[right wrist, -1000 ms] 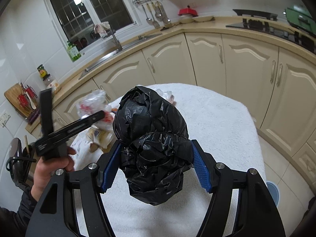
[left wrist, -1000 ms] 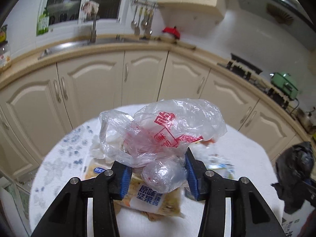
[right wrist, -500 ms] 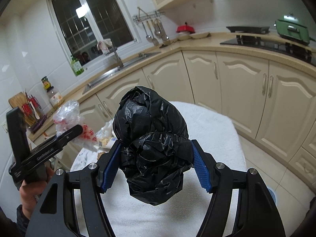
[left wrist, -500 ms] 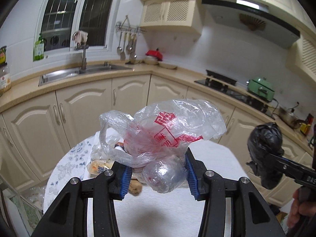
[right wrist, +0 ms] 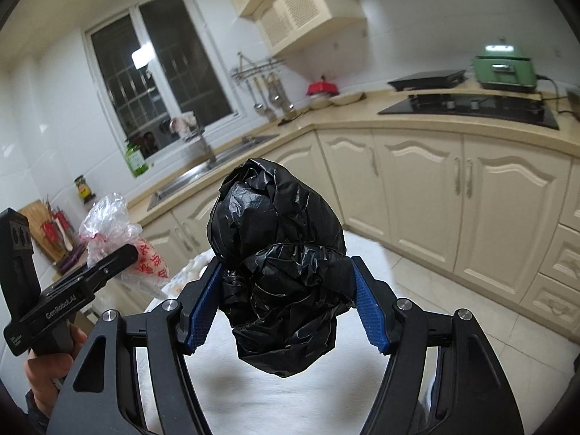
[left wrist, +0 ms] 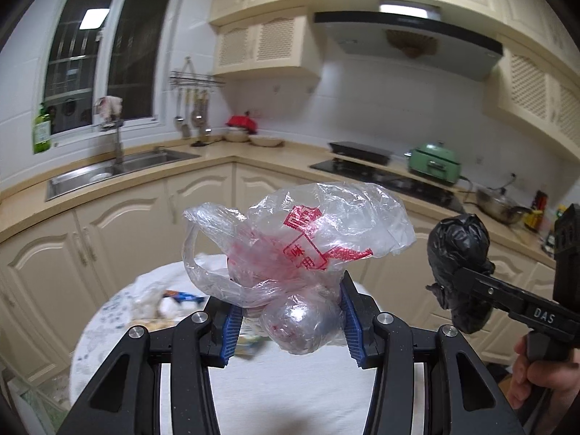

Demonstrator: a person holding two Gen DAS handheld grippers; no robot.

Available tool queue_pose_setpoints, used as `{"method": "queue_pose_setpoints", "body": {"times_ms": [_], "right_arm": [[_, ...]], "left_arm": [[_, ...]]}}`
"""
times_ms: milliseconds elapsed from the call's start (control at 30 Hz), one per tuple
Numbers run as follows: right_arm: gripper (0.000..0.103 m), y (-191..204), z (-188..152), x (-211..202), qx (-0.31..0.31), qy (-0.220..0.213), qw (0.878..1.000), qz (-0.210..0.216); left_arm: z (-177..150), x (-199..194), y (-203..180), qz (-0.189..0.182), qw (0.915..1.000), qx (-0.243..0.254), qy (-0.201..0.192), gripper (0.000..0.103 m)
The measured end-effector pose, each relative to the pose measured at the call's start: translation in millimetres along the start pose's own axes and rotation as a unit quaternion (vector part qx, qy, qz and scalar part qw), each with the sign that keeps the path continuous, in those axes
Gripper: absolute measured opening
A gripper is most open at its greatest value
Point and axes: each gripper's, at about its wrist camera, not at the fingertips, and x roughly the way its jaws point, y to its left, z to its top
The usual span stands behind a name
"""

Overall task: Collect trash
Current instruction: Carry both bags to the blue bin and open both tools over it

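My left gripper (left wrist: 290,311) is shut on a clear plastic bag (left wrist: 308,239) with red print, held high above the round white table (left wrist: 290,391). The bag also shows in the right wrist view (right wrist: 119,239). My right gripper (right wrist: 286,304) is shut on a crumpled black trash bag (right wrist: 279,253), also raised above the table. The black bag shows at the right of the left wrist view (left wrist: 460,264). More wrappers and packets (left wrist: 170,301) lie on the far left part of the table.
Cream cabinets (right wrist: 453,188) and a beige counter run behind the table. A sink (left wrist: 108,170) is at left, a stove (left wrist: 380,177) and a green pot (left wrist: 435,163) at right. Tiled floor (right wrist: 471,326) lies to the right of the table.
Both grippers have risen and tilted upward with their bags. The table and wrappers have dropped lower in view. More of the upper cabinets and the hood shows.
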Motion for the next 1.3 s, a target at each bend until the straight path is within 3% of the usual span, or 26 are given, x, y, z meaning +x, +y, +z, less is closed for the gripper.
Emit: {"method": "queue_pose_setpoints", "body": {"times_ms": [200,367,533,733,1033,1233,1300], "right_arm": [[0.069,-53,-3,-34,0.038,-0.020,0.998,-0.052],[0.069,-113,-18,-66,0.086,-0.029,0.989,-0.114],[0.069,-170,-38,-91,0.133,-0.025,0.976,-0.169],[0.069,-238,-77,-98,0.190,0.008,0.958,-0.216],[0.069,-311,-138,-57,0.257,0.078,0.937,-0.223],[0.069,-346,-160,-21,0.285,0.106,0.928,-0.216],[0.069,-358,-164,-9,0.292,0.114,0.926,-0.211]], "left_arm": [[7,17,-34,-0.053,0.9982,0.027,0.013,0.044],[3,47,-74,-0.116,0.9906,0.053,0.049,0.044],[-8,78,-120,-0.183,0.9748,0.077,0.101,0.044],[-22,123,-160,-0.224,0.9546,0.105,0.166,0.044],[-31,227,-218,-0.229,0.9249,0.142,0.269,0.044],[-43,339,-261,-0.209,0.9004,0.154,0.349,0.044],[-46,375,-275,-0.206,0.8928,0.157,0.368,0.049]]}}
